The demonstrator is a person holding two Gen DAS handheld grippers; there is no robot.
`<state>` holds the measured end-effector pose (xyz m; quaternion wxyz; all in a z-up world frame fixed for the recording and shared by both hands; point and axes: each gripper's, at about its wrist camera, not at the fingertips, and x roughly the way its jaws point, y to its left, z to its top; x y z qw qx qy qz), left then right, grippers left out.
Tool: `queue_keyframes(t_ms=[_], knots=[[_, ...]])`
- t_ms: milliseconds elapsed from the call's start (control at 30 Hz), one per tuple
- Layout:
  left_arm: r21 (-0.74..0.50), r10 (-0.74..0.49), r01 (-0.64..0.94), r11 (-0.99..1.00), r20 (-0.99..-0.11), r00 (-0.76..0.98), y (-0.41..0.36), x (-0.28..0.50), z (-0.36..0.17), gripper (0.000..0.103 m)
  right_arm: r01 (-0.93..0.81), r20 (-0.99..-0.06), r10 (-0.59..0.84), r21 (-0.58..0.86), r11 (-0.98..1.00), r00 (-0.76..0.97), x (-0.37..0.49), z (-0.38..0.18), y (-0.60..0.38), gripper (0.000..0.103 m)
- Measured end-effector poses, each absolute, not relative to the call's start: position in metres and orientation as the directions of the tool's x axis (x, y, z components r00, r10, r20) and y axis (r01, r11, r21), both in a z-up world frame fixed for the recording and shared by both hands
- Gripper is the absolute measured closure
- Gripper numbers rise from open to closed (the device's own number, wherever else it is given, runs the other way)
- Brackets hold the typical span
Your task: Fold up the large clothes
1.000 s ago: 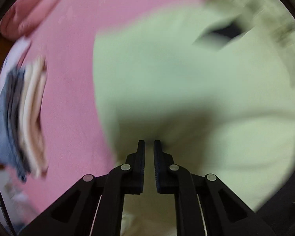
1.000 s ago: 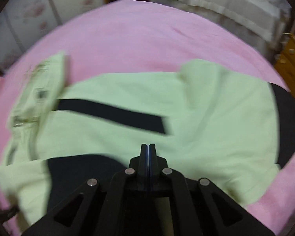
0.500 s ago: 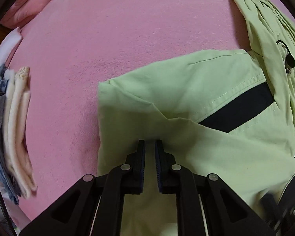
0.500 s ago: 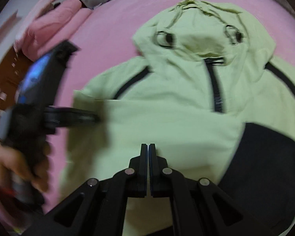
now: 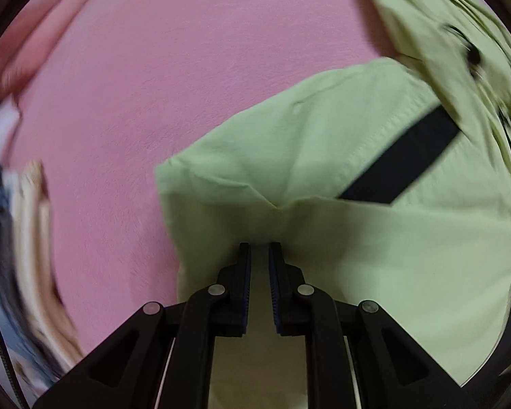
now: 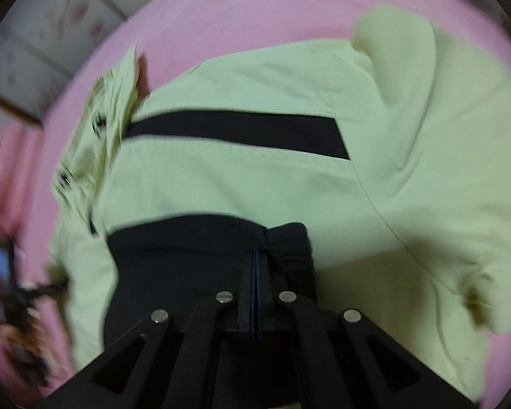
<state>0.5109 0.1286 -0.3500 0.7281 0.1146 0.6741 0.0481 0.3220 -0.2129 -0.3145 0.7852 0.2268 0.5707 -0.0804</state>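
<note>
A pale green hooded jacket point(image 5: 323, 143) with black stripes point(image 5: 402, 167) lies spread on a pink bed point(image 5: 153, 68). Its hood point(image 5: 443, 34) lies at the upper right of the left wrist view. My left gripper point(image 5: 259, 245) points down at a folded-over sleeve edge. Its jaws stand a narrow slit apart with green fabric in the slit. In the right wrist view the jacket point(image 6: 255, 177) fills the frame. My right gripper point(image 6: 257, 252) has its pads pressed together at a black panel point(image 6: 187, 255), and the cloth bunches at its tips.
A stack of folded clothes point(image 5: 24, 238) lies on the bed at the left edge, with a pink pillow point(image 5: 34, 41) beyond it. The left hand-held gripper point(image 6: 10, 289) shows as a blur at the lower left of the right wrist view. Flowered panels point(image 6: 51, 34) stand behind the bed.
The right wrist view swung from the hood and zip to a sideways view across the chest, and the black panel now bunches at its tips. The left view barely shifted and has blurred.
</note>
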Motion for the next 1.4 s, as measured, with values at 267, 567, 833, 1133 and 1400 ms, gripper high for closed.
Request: queue_keyframes(t_ms=[267, 567, 833, 1133, 1400], knots=[[0.189, 0.172, 0.085, 0.978, -0.969, 0.180, 0.127, 0.448, -0.271, 0.050, 0.348, -0.926, 0.215, 0.321, 0.881, 0.311, 0.313, -0.287, -0.159, 0.099], [0.040, 0.042, -0.023, 0.999, -0.996, 0.084, 0.169, 0.330, -0.227, 0.009, 0.204, -0.876, 0.414, 0.465, 0.862, 0.247, 0.237, -0.238, -0.095, 0.032], [0.010, 0.011, -0.005, 1.000, -0.999, 0.046, 0.161, 0.243, -0.210, 0.009, 0.304, -0.897, 0.380, 0.436, 0.847, 0.227, 0.161, -0.219, -0.109, 0.022], [-0.047, -0.056, 0.133, 0.990, -0.996, 0.069, 0.100, 0.203, -0.193, 0.009, 0.406, -0.902, 0.315, 0.417, 0.814, 0.295, 0.079, -0.197, -0.159, 0.022], [-0.114, -0.152, 0.256, 0.960, -0.979, 0.133, 0.038, 0.175, -0.168, 0.009, 0.542, -0.877, 0.262, 0.459, 0.705, 0.402, 0.028, -0.196, -0.245, 0.022]])
